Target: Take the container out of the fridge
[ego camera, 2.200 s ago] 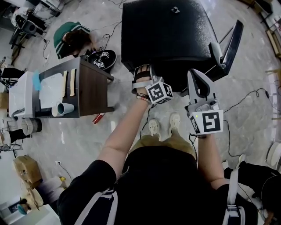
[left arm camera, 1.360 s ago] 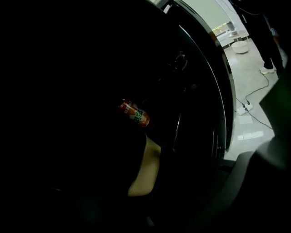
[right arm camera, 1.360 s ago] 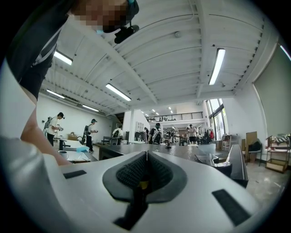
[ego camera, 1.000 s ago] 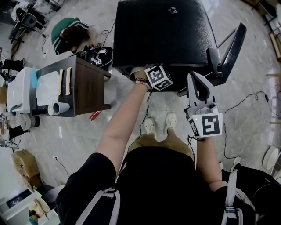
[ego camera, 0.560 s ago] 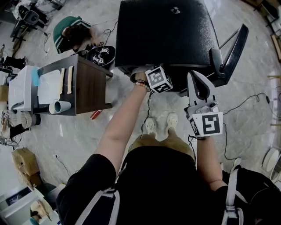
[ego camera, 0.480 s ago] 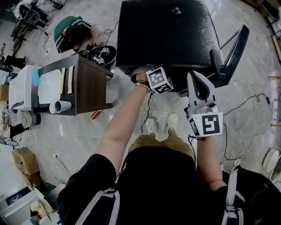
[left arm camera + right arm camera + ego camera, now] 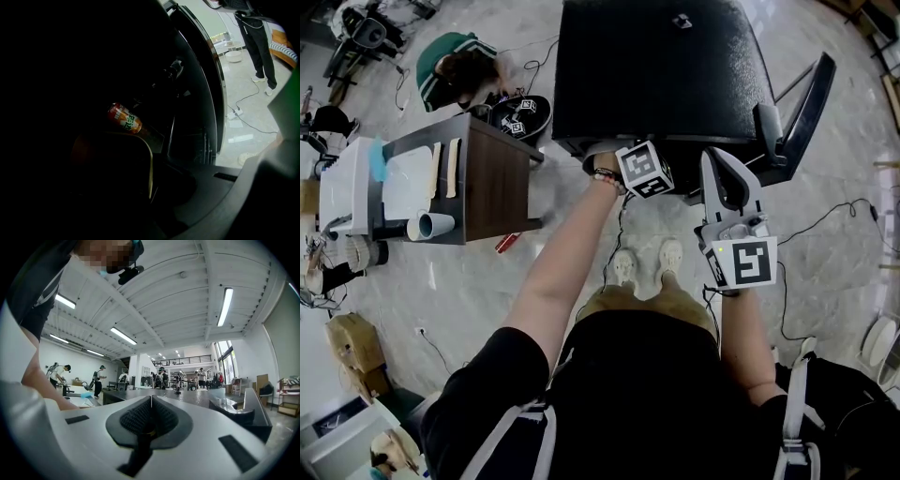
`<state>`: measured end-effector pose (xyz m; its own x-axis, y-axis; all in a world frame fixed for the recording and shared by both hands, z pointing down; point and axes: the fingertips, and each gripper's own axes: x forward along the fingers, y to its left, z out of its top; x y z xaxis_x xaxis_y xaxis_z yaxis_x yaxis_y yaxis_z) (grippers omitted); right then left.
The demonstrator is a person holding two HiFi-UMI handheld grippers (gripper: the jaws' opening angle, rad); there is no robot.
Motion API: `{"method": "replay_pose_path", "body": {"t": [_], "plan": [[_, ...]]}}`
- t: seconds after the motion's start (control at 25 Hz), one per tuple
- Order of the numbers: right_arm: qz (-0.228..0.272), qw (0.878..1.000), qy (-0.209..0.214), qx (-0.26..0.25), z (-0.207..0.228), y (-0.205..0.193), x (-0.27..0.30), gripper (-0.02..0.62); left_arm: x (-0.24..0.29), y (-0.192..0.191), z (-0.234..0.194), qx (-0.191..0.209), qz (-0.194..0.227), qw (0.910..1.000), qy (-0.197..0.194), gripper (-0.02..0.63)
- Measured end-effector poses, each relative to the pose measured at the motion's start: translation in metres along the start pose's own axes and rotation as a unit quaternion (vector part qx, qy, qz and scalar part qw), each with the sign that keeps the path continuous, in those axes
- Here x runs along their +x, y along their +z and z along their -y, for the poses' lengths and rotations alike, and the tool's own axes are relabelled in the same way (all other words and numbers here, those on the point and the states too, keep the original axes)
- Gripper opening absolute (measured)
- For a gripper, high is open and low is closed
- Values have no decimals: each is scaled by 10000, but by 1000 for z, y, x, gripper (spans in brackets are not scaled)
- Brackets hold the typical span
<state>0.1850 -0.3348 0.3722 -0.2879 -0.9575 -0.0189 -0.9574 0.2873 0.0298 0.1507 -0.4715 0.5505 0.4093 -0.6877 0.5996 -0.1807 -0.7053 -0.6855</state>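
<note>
Starting closest in: the right gripper (image 7: 724, 169) is parked at lower right of the head view. It's closed on nothing and aimed level across the fridge (image 7: 656, 66) top, so it's doing no work.

The left gripper (image 7: 643, 170) is where the change is. A couple of seconds back it sat just short of the fridge front. Now it's pushed in under the black top and tipped downward, with only its marker cube showing from above. Its jaws stood wide a second ago and are now squeezed right together.

In its own view the container (image 7: 112, 173) sits low and left of centre, inside the dark fridge. Its pale right-hand rim runs straight down to where the jaws meet. I read that as a pinch on the rim, though it's murky in there. If so, the grab is made and only the pull-out is left.

The container looks to lie flat, and the visible rim edge heads away from the gripper, deeper in. Its left half is lost in shadow, so I can't tell the long axis.

Just behind it a bottle (image 7: 124, 118) lies tilted. Further right is the open door (image 7: 211, 93).
</note>
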Motion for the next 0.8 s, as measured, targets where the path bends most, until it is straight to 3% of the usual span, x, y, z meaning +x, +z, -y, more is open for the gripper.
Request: {"method": "replay_pose_path", "body": {"t": [0.8], "plan": [[76, 10000, -12, -41, -19, 9, -5, 37, -29, -3, 28, -22, 194, 9997, -159, 26]]}}
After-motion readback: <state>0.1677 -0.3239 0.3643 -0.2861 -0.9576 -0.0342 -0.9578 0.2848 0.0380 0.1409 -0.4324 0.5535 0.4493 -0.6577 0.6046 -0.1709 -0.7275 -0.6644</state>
